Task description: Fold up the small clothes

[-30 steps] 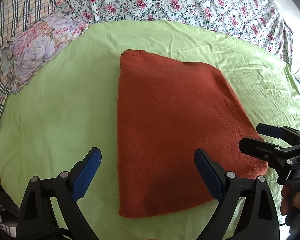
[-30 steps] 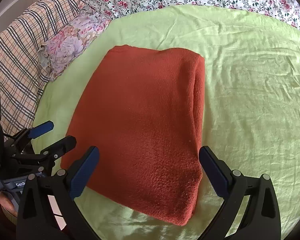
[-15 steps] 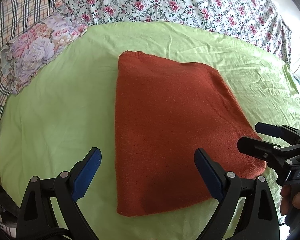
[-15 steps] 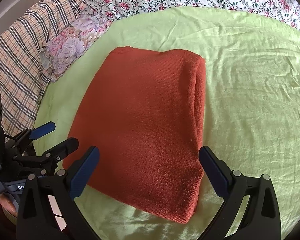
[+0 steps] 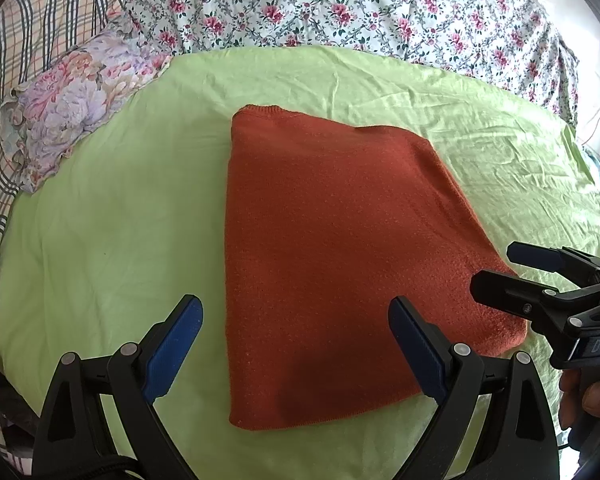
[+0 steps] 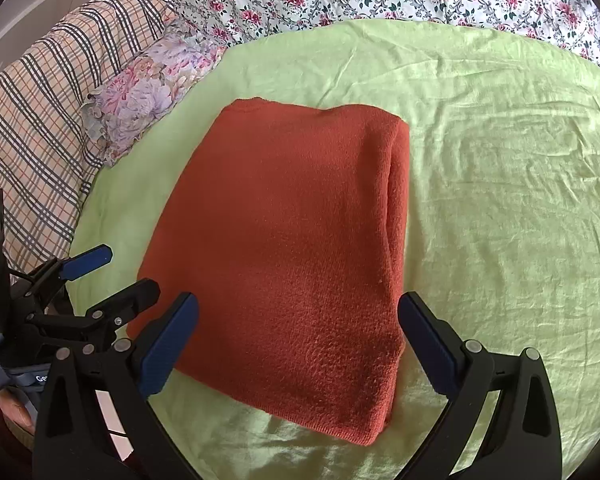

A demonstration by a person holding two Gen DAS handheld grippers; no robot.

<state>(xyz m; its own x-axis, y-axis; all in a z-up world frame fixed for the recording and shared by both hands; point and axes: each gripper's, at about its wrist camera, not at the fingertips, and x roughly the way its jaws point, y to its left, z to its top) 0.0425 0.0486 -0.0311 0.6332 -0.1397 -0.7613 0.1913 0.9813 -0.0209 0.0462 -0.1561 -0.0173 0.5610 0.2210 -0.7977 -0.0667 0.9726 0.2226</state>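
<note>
A rust-orange knit garment (image 5: 332, 248) (image 6: 296, 248) lies folded into a thick rectangle on the lime-green sheet (image 5: 100, 220) (image 6: 500, 208). Its doubled edge (image 6: 396, 216) runs along the right side in the right wrist view. My left gripper (image 5: 296, 340) hovers open over the garment's near left edge, holding nothing. My right gripper (image 6: 300, 332) hovers open above the near right part, also empty. Each gripper shows in the other's view: the right one (image 5: 512, 268) at the garment's near right corner, the left one (image 6: 116, 272) by its near left edge.
A floral pillow (image 5: 72, 100) (image 6: 152, 88) lies at the sheet's far left. A plaid blanket (image 6: 32, 112) covers the left side, and a rose-print quilt (image 5: 360, 12) runs along the back. A person's fingers (image 5: 592, 396) hold the right gripper's handle.
Both grippers have drawn back a little toward the near edge, so the garment sits slightly farther away in both views. The garment itself has not moved.
</note>
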